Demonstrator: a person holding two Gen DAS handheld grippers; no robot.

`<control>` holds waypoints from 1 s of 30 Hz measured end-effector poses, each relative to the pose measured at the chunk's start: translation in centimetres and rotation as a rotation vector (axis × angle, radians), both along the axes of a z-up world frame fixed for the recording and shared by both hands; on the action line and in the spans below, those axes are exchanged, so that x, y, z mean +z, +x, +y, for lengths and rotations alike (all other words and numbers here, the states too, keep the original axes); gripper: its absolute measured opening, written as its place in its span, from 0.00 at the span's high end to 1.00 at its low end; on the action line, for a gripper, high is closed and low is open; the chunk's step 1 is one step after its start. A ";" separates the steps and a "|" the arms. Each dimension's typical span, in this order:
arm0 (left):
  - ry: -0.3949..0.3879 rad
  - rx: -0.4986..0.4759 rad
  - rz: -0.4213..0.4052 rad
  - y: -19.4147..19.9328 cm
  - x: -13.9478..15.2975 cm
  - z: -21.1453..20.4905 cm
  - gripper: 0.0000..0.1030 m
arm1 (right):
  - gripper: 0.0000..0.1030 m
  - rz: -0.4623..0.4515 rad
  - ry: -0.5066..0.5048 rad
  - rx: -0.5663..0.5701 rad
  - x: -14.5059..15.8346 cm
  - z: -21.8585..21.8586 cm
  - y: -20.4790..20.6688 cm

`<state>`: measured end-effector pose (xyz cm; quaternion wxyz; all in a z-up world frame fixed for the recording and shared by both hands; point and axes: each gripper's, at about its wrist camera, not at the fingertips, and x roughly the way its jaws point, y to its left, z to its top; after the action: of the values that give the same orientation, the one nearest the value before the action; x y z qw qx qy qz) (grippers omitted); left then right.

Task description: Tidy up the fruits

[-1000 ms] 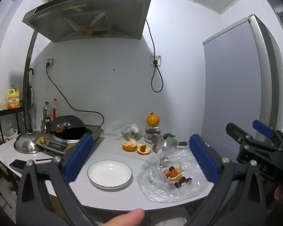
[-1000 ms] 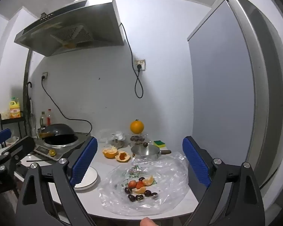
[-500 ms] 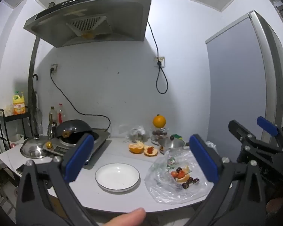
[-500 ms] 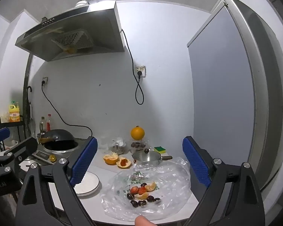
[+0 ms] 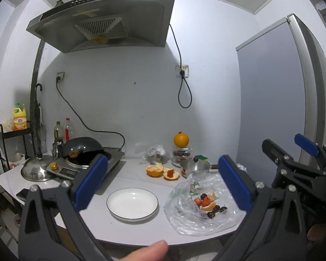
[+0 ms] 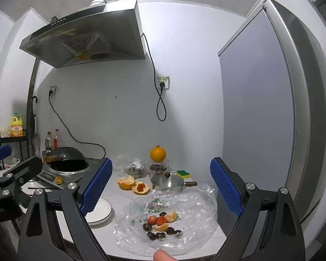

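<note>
Small kitchen, white walls, steel range hood (image 5: 106,19) over the stove area, grey fridge (image 6: 293,108) at the right edge. White worktop (image 5: 128,174) runs along the wall. Left hand-held gripper (image 5: 163,182) spread wide, empty, held above the worktop's front edge. Right hand-held gripper (image 6: 160,187) also spread wide, nothing between its blue pads.

Mixed fruit pieces (image 6: 160,224) — strawberries, orange segments, dark cherries or grapes — lie in a heap on a clear plastic bag (image 6: 195,217) at the right front of the worktop. Empty white plate (image 5: 132,203) just left of the bag, not touching it. Behind: orange peel halves (image 5: 162,170), small steel pot (image 6: 167,181), whole orange (image 5: 181,139) sitting on a glass jar near the wall, green-yellow sponge (image 6: 183,173).

Far left: dark wok (image 5: 81,149) on an induction cooker, steel lid (image 5: 35,169), bottles, black rack with a yellow detergent jug (image 5: 19,119). Two wall sockets with black cords. A fingertip (image 5: 150,251) shows at the bottom edge.
</note>
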<state>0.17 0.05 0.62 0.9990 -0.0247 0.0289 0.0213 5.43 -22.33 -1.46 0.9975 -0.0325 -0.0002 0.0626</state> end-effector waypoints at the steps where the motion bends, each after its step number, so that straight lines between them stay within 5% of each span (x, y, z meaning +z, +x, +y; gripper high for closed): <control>1: -0.002 -0.003 0.000 0.0 -0.1 0.0 0.01 | 0.09 -0.008 0.002 -0.001 0.1 -0.1 0.0; 30: -0.018 -0.024 0.026 0.7 -0.7 0.0 0.01 | 0.09 0.019 0.009 -0.006 0.3 -0.7 0.5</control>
<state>0.89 0.05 -0.04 0.9985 -0.0331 0.0423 0.0095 5.97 -23.00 -1.13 0.9978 -0.0272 0.0091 0.0598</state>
